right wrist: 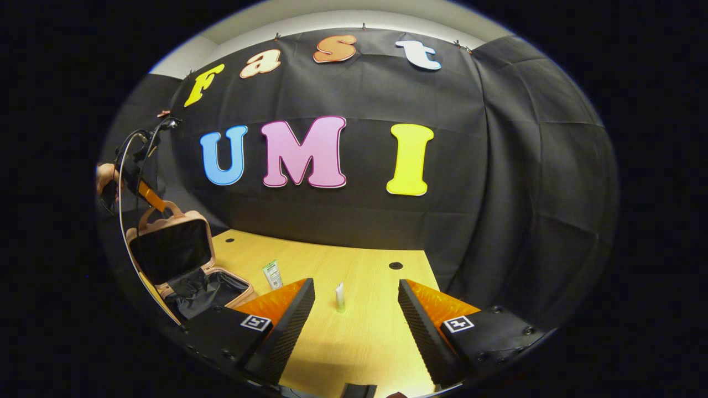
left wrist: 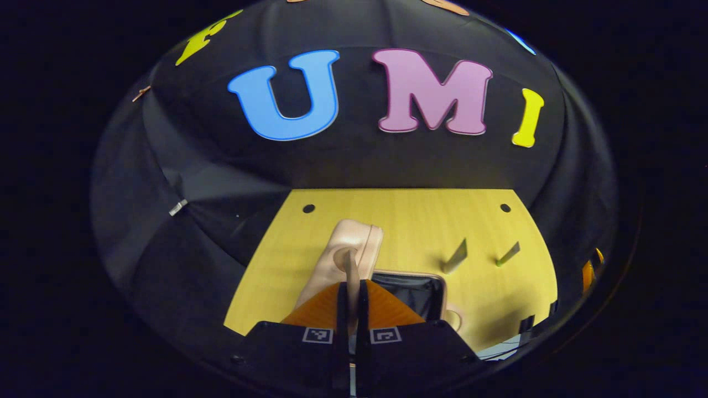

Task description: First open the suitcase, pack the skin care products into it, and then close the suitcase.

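The pink suitcase (right wrist: 182, 265) lies open at the table's left, its lid (left wrist: 354, 240) raised upright and the black lining (left wrist: 415, 293) of the base showing. My left gripper (left wrist: 351, 286) is shut on the lid's thin pink handle (left wrist: 351, 265), seen from above. It also appears far off as the left gripper (right wrist: 145, 194), held by a hand (right wrist: 104, 178). My right gripper (right wrist: 354, 326) hangs open just above the table. A small white tube (right wrist: 340, 297) stands right ahead of its gap. A second tube (right wrist: 271, 274) stands beside the suitcase base.
The yellow wooden table (right wrist: 365, 348) has dark round holes (right wrist: 395, 265) near its back edge. Black cloth walls close off the back and both sides. A cable (right wrist: 124, 221) trails from the left gripper down past the suitcase.
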A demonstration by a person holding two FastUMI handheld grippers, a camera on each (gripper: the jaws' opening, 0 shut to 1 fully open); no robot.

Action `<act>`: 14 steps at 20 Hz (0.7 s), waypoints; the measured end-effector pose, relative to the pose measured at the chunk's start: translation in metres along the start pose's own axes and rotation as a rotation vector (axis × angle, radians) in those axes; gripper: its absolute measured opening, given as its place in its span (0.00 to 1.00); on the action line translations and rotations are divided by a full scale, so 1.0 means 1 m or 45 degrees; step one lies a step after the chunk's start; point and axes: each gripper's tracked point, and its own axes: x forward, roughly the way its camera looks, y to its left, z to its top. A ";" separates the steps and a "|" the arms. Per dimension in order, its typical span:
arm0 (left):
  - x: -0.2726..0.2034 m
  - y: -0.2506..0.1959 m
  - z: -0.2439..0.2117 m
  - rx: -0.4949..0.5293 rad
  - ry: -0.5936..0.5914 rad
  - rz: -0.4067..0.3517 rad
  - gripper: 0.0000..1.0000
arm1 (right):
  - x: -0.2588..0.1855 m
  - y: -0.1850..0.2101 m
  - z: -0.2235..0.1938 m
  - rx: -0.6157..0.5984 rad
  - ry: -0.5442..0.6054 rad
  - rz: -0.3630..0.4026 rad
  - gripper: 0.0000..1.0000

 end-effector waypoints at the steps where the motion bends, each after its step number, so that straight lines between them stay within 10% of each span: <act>1: 0.013 0.024 0.000 0.019 -0.010 0.019 0.10 | 0.003 0.010 0.000 0.011 0.010 -0.009 0.96; 9: 0.171 0.215 -0.072 0.024 0.147 0.107 0.06 | 0.023 0.095 0.000 0.044 0.104 -0.080 0.96; 14: 0.268 0.249 -0.164 -0.084 0.331 0.051 0.09 | 0.037 0.130 -0.014 0.011 0.215 -0.125 0.96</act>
